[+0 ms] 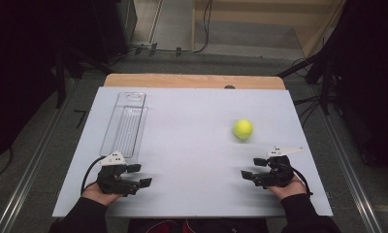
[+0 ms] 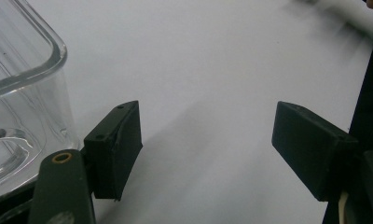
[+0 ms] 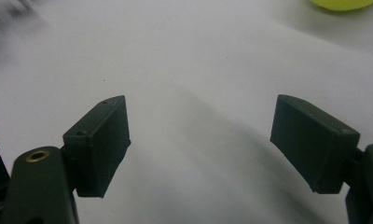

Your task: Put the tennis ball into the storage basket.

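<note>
A yellow-green tennis ball (image 1: 243, 129) lies on the white board (image 1: 192, 121), right of centre. Its lower edge peeks in at the top right of the right gripper view (image 3: 343, 3). A long clear plastic container (image 1: 124, 124) stands empty on the board's left side, and its rounded corner (image 2: 21, 93) is just left of the left jaw. My left gripper (image 1: 139, 175) rests near the front left, just below the container, pointing right. It is open (image 2: 205, 144) over bare board. My right gripper (image 1: 253, 168) sits front right, below the ball, pointing left and open (image 3: 198, 140) with nothing between its jaws.
The board lies on a wooden table (image 1: 192, 80) whose far edge shows beyond it. Metal rails (image 1: 27, 170) run along the floor on both sides. Cables (image 1: 202, 29) trail across the floor at the back.
</note>
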Available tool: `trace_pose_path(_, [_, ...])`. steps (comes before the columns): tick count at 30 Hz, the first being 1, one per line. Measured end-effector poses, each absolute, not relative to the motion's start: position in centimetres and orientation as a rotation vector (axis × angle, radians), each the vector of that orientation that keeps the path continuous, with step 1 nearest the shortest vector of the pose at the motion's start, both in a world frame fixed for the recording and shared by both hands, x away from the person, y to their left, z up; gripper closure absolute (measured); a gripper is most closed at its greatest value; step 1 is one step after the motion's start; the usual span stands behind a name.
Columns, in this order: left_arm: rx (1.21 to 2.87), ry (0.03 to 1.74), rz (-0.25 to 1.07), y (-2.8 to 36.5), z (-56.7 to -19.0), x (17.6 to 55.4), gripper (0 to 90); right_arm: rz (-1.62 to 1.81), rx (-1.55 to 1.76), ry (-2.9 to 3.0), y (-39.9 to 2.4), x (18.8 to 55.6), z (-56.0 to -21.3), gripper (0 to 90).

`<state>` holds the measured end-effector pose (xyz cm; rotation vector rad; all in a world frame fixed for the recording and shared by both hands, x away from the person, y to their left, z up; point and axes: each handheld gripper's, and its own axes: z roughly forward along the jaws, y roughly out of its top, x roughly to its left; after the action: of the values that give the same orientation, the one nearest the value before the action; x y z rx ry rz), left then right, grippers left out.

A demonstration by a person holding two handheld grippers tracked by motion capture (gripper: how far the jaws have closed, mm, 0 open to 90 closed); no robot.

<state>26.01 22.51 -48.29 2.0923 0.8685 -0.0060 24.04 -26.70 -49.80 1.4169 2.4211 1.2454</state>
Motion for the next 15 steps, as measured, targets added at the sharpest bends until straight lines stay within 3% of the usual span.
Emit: trace_pose_path(15, [2.091, 0.863, -0.003, 22.48, -48.22, 25.95, 24.6, 1.255, 1.441, 2.418, -26.76, 24.27, -49.90, 14.2])
